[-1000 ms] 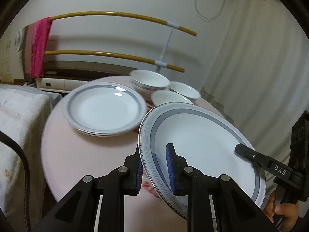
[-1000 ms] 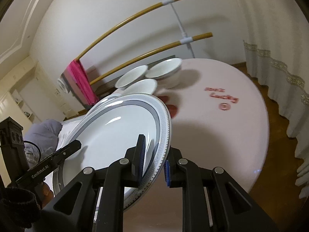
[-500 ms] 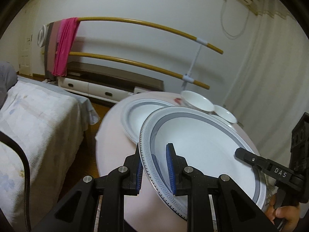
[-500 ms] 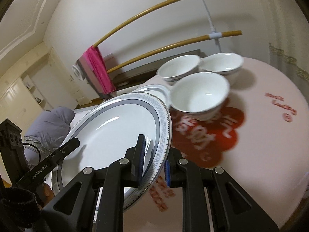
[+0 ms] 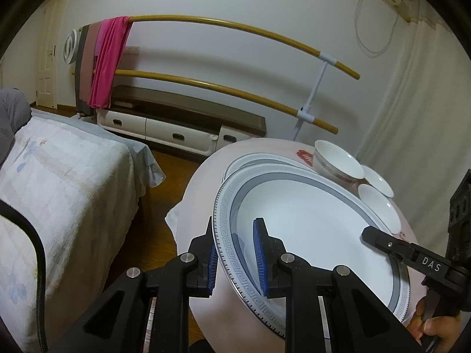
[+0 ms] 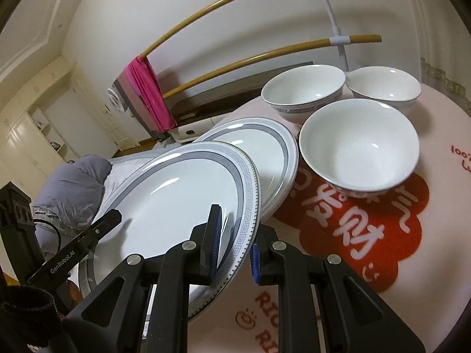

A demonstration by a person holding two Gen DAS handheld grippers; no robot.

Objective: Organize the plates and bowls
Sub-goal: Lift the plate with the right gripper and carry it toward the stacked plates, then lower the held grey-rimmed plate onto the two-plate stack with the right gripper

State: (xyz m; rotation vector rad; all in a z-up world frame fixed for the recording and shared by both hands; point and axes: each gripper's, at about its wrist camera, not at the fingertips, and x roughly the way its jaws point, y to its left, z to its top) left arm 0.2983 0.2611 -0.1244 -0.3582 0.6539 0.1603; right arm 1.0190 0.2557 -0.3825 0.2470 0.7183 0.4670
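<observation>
A large white plate with a grey patterned rim point(image 5: 309, 229) point(image 6: 176, 200) hangs tilted above the pink round table point(image 5: 200, 194) point(image 6: 426, 235). My left gripper point(image 5: 235, 250) is shut on its left rim, and my right gripper point(image 6: 234, 235) is shut on the opposite rim. The plate's far edge overlaps a stack of matching plates point(image 5: 253, 158) point(image 6: 265, 153) on the table. Three white bowls point(image 6: 359, 147) point(image 6: 303, 88) point(image 6: 382, 83) stand to the right of the stack; the nearest sits on a red print.
A bed with a pale cover point(image 5: 73, 176) stands close to the table's left side, with a grey pillow point(image 6: 73, 182) on it. Behind are a drying rack with a pink cloth point(image 5: 109, 58), a low cabinet point(image 5: 176, 123) and a curtain point(image 5: 426, 117).
Both grippers have carried the held plate across the table to the stacked plates, which now lie partly under its far edge. The bowls appear nearer in the right wrist view.
</observation>
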